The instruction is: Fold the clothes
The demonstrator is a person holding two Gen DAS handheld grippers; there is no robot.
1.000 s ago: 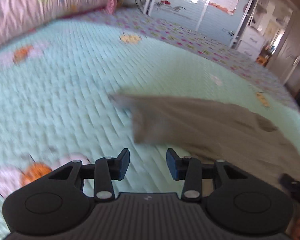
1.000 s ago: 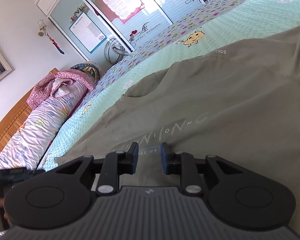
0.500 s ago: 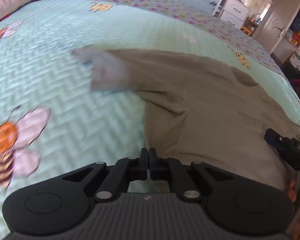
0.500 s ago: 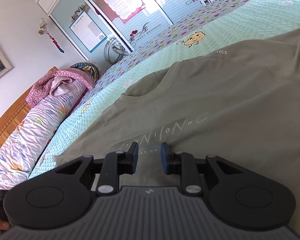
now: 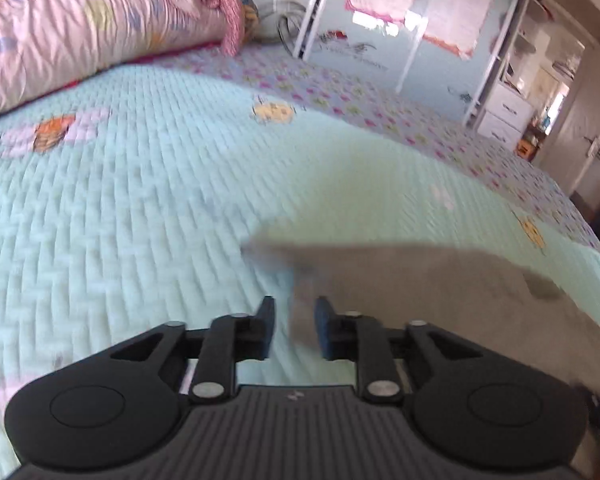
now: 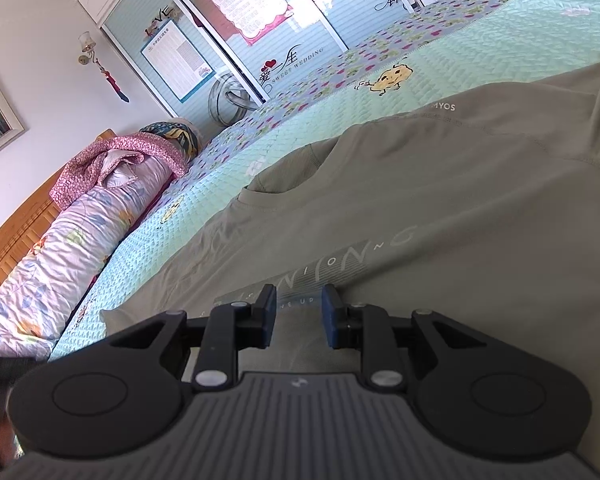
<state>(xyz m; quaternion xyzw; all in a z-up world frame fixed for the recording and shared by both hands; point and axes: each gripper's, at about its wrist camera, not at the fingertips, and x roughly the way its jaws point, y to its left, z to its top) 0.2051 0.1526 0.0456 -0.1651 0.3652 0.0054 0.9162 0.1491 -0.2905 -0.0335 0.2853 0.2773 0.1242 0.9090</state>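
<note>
An olive-grey T-shirt (image 6: 440, 208) with pale lettering lies spread flat on the bed. In the left wrist view its sleeve (image 5: 380, 272) shows blurred, pointing left on the green quilt. My left gripper (image 5: 294, 324) is open and empty, just in front of the sleeve's edge. My right gripper (image 6: 298, 314) is open and empty, low over the shirt's chest print, with the neck opening (image 6: 288, 176) beyond it.
The green quilted bedspread (image 5: 120, 208) covers the bed. A rolled floral duvet (image 6: 68, 248) with a pink blanket lies along the wooden headboard (image 6: 16, 232). Wardrobe doors (image 6: 236, 28) and a fan stand past the bed's far edge.
My left gripper was shut half a second ago and is now open. Its view has swung up and left, away from the shirt body toward the sleeve. The right gripper has held still.
</note>
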